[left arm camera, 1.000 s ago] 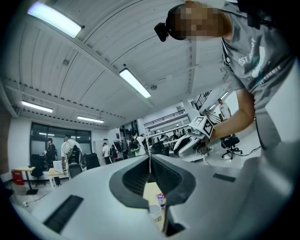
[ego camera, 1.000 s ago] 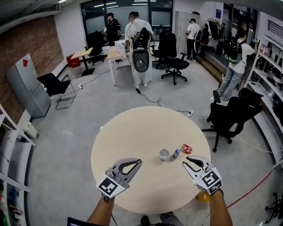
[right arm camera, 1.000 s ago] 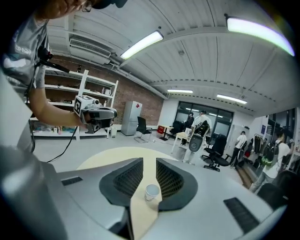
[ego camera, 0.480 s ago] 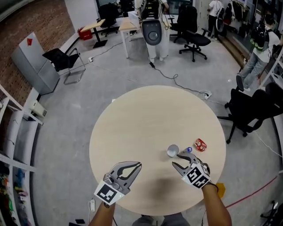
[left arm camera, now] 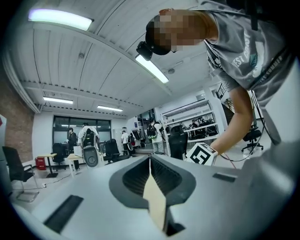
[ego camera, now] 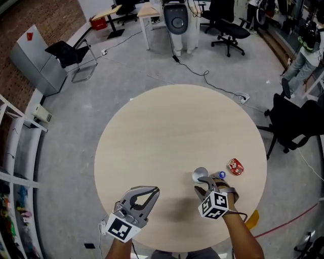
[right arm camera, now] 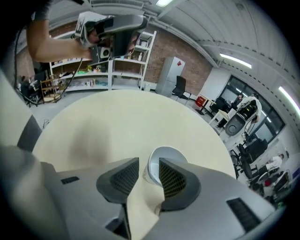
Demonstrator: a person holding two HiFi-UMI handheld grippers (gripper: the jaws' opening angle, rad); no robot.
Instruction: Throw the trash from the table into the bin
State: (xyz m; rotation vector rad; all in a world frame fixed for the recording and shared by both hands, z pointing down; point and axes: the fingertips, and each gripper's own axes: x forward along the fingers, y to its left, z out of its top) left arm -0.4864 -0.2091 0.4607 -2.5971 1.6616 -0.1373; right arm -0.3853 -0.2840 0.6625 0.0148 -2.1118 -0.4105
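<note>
One white cup [ego camera: 199, 174] on round beige table [ego camera: 162, 126] — grey floor [ego camera: 76, 131], brick wall [ego camera: 45, 15]

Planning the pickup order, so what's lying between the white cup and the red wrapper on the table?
A small blue-topped piece of trash lies between the white cup and the red wrapper, seen in the head view.

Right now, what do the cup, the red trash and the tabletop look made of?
Cup: probably paper or thin plastic, matte white, thin rim. Red trash: likely a crumpled foil or plastic wrapper, too small to be sure. Tabletop: pale wood-look laminate, matte, no glare.
</note>
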